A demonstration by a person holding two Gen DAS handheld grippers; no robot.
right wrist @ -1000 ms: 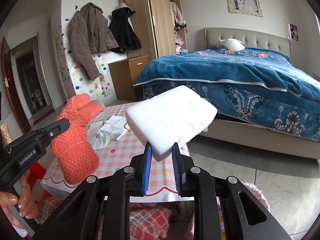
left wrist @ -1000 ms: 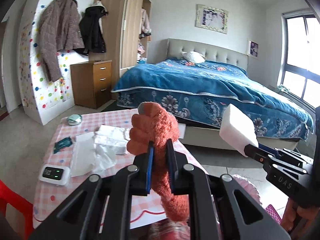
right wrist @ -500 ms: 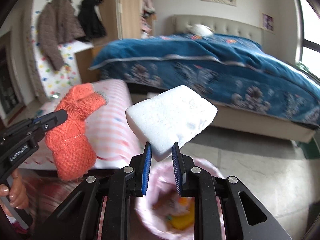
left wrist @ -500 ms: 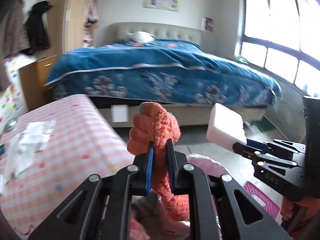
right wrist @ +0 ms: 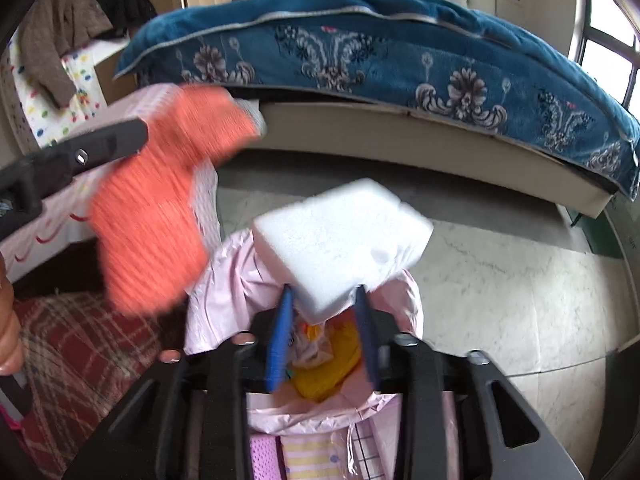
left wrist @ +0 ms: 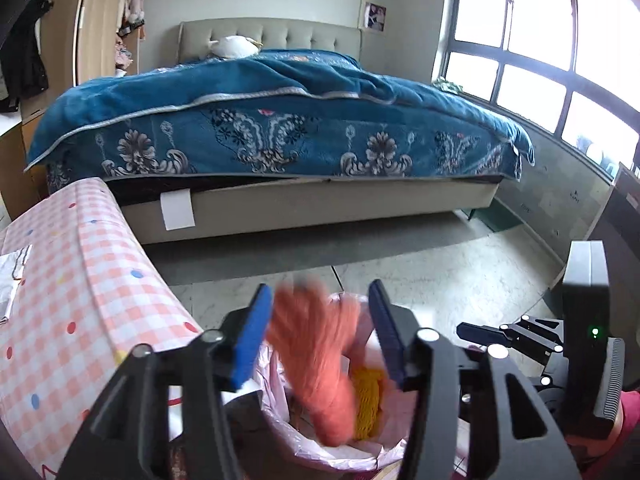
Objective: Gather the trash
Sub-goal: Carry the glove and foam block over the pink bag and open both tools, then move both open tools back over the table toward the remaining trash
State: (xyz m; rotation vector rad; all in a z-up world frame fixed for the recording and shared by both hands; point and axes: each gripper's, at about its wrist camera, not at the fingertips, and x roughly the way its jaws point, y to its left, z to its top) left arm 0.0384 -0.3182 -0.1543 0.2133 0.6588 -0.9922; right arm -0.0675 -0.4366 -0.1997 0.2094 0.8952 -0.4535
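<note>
An orange knitted glove [left wrist: 316, 364] is blurred and loose between the wide-open jaws of my left gripper [left wrist: 318, 332], over a bin lined with a pink bag [left wrist: 352, 454]. The glove also shows in the right wrist view [right wrist: 160, 216], beside the left gripper's finger [right wrist: 100, 144]. My right gripper [right wrist: 324, 328] has its jaws apart. A white foam block [right wrist: 340, 240] sits just at their tips, over the pink bag [right wrist: 224, 280]. Yellow trash [right wrist: 328, 364] lies inside the bin.
A table with a pink checked cloth [left wrist: 68, 304] stands to the left of the bin. A bed with a blue cover [left wrist: 280, 132] fills the far side. Grey tile floor [left wrist: 420, 276] lies between bed and bin. A red plaid cloth [right wrist: 68, 360] is at lower left.
Both grippers swung from the table to over the bin and tilted down. Both jaws opened. The glove has come loose from the left gripper; the foam block is no longer squeezed.
</note>
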